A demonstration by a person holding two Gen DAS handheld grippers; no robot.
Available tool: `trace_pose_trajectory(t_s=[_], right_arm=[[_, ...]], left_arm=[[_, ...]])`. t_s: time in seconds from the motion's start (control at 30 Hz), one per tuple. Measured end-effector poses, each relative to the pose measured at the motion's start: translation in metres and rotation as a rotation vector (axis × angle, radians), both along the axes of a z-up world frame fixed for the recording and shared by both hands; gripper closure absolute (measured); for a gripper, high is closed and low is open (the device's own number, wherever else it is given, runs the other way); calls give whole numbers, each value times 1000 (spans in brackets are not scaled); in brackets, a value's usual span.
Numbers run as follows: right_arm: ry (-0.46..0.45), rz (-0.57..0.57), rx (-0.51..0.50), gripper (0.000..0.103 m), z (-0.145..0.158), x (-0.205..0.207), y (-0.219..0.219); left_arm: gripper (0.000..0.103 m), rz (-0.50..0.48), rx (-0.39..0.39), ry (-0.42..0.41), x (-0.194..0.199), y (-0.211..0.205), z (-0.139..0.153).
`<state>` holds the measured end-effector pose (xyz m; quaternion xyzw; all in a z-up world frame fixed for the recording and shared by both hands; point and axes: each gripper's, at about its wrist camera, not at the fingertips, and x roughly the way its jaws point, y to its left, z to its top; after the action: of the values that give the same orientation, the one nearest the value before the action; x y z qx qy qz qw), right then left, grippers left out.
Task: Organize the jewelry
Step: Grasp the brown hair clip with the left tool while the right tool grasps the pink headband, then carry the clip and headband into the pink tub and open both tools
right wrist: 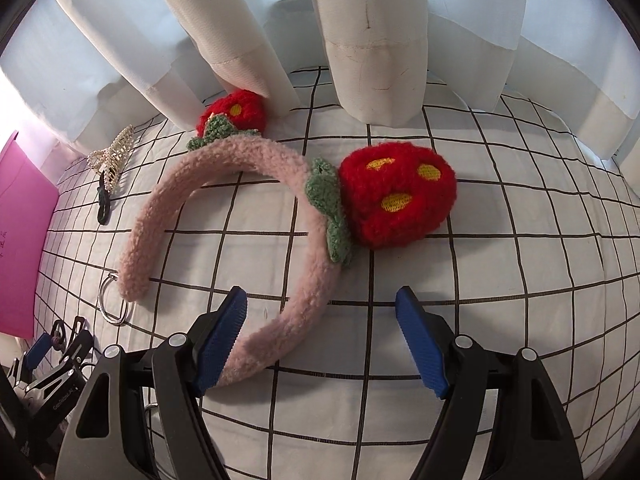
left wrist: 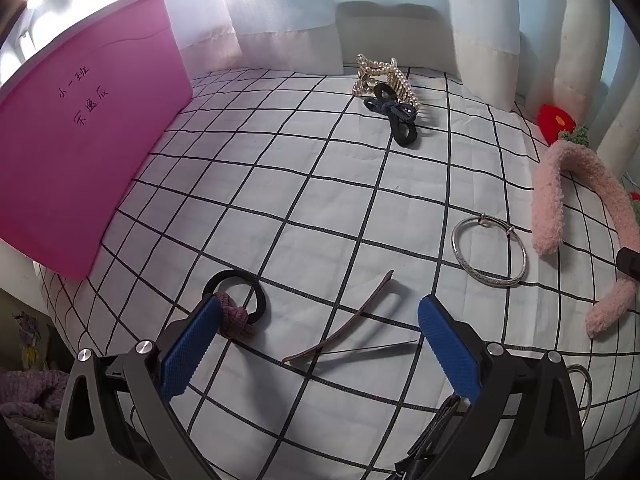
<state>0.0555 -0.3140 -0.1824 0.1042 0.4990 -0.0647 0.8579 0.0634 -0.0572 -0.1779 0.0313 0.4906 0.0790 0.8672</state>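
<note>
Left wrist view: the left gripper [left wrist: 320, 344] hangs over a white cloth [left wrist: 280, 184] with a black grid, its jaws set wide and holding nothing. A thin brown hair clip [left wrist: 340, 326] lies on the cloth between the two blue pads. A black hair tie [left wrist: 240, 300] with a mauve knot lies just beside the left pad. A silver bangle [left wrist: 490, 252] lies farther off to the right, near one end of a pink fluffy headband [left wrist: 560, 200]. At the far edge of the cloth, a pearl claw clip [left wrist: 380, 74] touches a dark bow-shaped hair tie [left wrist: 396, 118]. A pink box [left wrist: 88, 128] with handwritten characters stands at the left.

Right wrist view: the right gripper [right wrist: 320, 340] hangs over the same cloth [right wrist: 520, 240], jaws set wide and empty. The headband [right wrist: 224, 168] lies flat; one end runs down beside the left pad, whether touching it cannot be told. Two red knitted strawberries [right wrist: 396, 196] with green leaves sit on the band. The bangle [right wrist: 114, 300] lies at the band's other end. The claw clip [right wrist: 112, 156] and box [right wrist: 24, 240] appear at the left, and the left gripper [right wrist: 52, 352] shows in the lower left corner.
</note>
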Motion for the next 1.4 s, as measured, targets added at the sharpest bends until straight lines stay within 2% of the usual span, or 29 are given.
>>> trace_pose_trajectory(t_s=[0.2,0.33,0.43,0.5,0.53,0.57,0.6,0.63,0.7,0.73,0.83,1.2,1.4], right_arm=[[-9,37,-146,30,-7,9,17],[-32,38,-153,30,-8,11,17],[-38,42,-148,31,-7,11,17],[-45,50,-150,34,-6,12,18],[-54,57,-154,48,-4,10,20],[-58,61,-162,69,-2,7,21],[-55,58,-173,79,-1,6,21],[-56,58,-169,81,-1,6,21],[-62,55,-165,85,-1,5,19],[-64,49,-156,89,0,4,17],[-83,28,-102,93,1,1,10],[-166,47,-31,93,26,-24,0],[-196,68,-32,93,44,-30,3]], left_arm=[[8,3,-2,-19,0,-2,0],[13,5,-3,-26,-2,0,1],[22,2,15,-37,-5,0,3],[34,5,35,-44,-6,-1,4],[38,8,47,-47,-7,-1,5],[46,11,59,-49,-8,0,5],[56,14,72,-51,-8,1,6],[62,16,89,-55,-8,2,6],[95,16,104,-64,-9,6,8],[99,14,78,-61,-9,10,9],[101,16,40,-65,-9,18,13],[101,-5,-133,-129,-19,31,49],[101,-20,-152,-142,-21,28,69]])
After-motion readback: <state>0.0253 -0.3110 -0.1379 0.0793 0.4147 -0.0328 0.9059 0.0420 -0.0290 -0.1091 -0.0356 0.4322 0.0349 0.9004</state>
